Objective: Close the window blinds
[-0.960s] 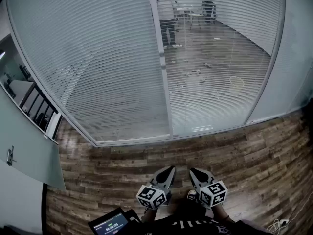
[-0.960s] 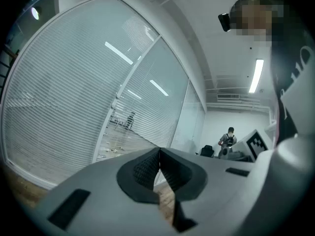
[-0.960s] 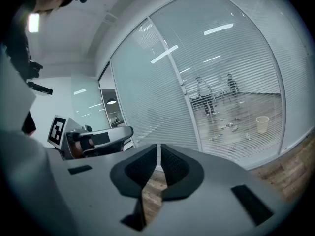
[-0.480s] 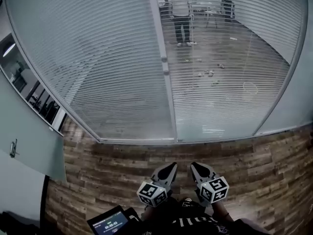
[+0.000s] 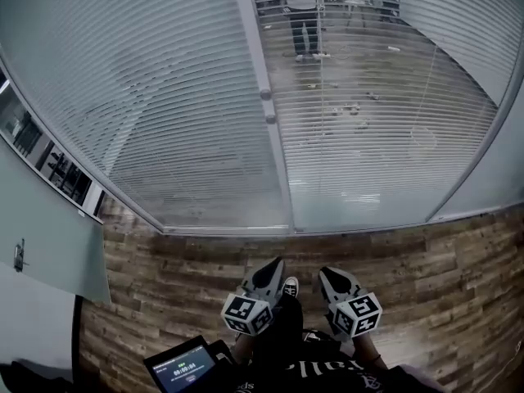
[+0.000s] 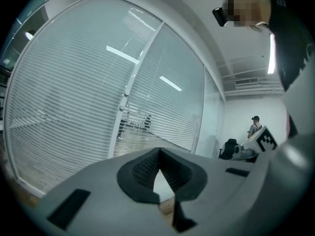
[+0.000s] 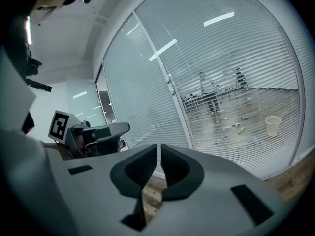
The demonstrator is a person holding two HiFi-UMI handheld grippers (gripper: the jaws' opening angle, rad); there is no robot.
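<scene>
Two panels of white slatted blinds hang behind a glass wall. The left blind (image 5: 147, 113) looks nearly opaque. Through the right blind (image 5: 393, 129) the slats let me see a room behind. A white post (image 5: 270, 154) with two small knobs (image 5: 266, 106) divides them; the knobs (image 6: 123, 102) also show in the left gripper view. My left gripper (image 5: 274, 265) and right gripper (image 5: 326, 273) hang low over the wooden floor, well short of the glass. Both are shut with nothing in them, the left gripper (image 6: 158, 152) and the right gripper (image 7: 159, 147) alike.
A wooden plank floor (image 5: 434, 260) runs to the glass. A grey door with a handle (image 5: 18, 255) stands at the left. A small screen (image 5: 180, 372) sits at the bottom left. My shoe (image 5: 289, 286) shows between the grippers. A person (image 5: 303, 11) stands behind the glass; another person (image 6: 254, 127) stands off to the side.
The view has drawn closer to the glass wall and the knobs on the post sit nearer the middle. A shoe has stepped forward between the grippers. Both grippers stay low and shut.
</scene>
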